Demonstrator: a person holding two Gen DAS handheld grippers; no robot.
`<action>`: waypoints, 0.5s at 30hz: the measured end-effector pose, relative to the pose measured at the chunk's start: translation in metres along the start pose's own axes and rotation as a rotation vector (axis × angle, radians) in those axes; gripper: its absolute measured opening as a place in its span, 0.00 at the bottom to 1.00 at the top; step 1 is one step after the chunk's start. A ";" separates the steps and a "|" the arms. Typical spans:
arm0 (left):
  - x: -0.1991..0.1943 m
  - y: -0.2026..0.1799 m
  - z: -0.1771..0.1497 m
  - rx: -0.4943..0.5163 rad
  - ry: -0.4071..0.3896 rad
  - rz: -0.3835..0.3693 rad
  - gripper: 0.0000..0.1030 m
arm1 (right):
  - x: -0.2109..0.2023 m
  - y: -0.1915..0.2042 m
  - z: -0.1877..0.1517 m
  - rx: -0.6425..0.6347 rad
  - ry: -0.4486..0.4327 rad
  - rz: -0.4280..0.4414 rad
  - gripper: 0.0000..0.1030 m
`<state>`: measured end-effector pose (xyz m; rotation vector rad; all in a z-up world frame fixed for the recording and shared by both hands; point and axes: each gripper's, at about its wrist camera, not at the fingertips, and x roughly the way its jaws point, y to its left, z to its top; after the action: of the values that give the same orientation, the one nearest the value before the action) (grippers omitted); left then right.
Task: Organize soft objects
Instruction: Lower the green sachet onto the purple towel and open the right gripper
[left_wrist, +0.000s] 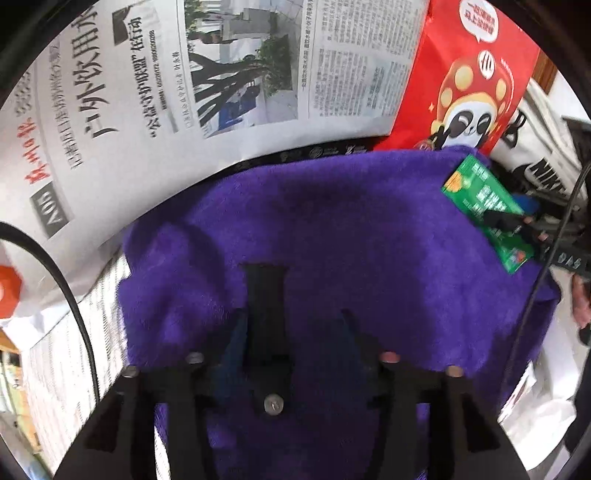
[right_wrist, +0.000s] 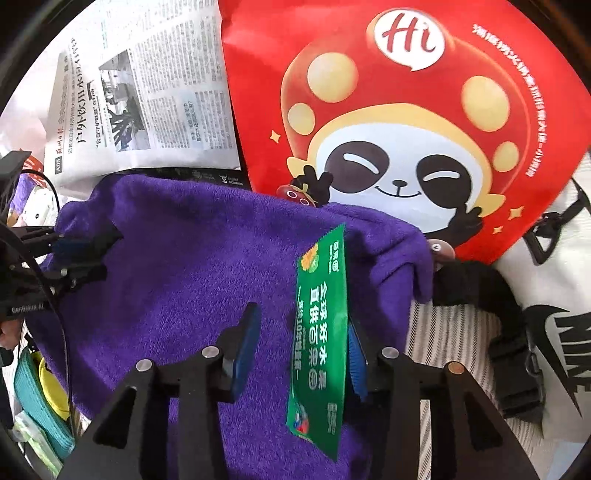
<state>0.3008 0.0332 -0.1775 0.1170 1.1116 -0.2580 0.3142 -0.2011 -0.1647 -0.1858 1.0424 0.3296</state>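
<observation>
The left tool (left_wrist: 295, 325) stood partly open over the purple towel (left_wrist: 332, 240), both fingers (left_wrist: 266, 306) down against the pile with nothing pinched between them. The right tool (right_wrist: 303, 343) was likewise partly open. Its blue-padded fingers (right_wrist: 245, 347) straddled the towel's right-hand part, and the green label (right_wrist: 321, 332) lay between them, close to the right pad; whether that pad touched the label could not be told. No grip on the cloth was evident at either tool.

The towel lay spread and rumpled, its far edge lapping onto the lower edge of a red bag (right_wrist: 406, 110) printed with a cartoon panda in a mushroom cap. The green label ran lengthwise along the towel's right side, printed with white characters.

Beyond the towel to the left, a newspaper (left_wrist: 184, 92) lay flat, beside the red bag. To the right, a white bag (right_wrist: 554, 295) with black lettering and a black strap (right_wrist: 509, 350) with buckles lay on striped fabric (right_wrist: 443, 332). A black cable (left_wrist: 74, 295) crossed the left wrist view at the left. Teal and yellow items (right_wrist: 37, 387) showed at the lower left of the right wrist view, too cropped to identify.
</observation>
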 end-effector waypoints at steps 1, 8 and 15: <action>-0.002 -0.002 -0.003 0.001 0.001 0.006 0.48 | -0.002 -0.001 -0.001 0.003 -0.002 -0.005 0.43; -0.023 -0.009 -0.020 0.011 0.023 0.049 0.48 | -0.028 -0.008 0.002 0.020 -0.029 -0.067 0.50; -0.062 -0.018 -0.050 0.015 -0.002 0.102 0.49 | -0.062 0.001 -0.011 0.034 -0.062 -0.057 0.51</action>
<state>0.2269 0.0356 -0.1428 0.1859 1.0989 -0.1752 0.2767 -0.2147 -0.1165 -0.1730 0.9791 0.2644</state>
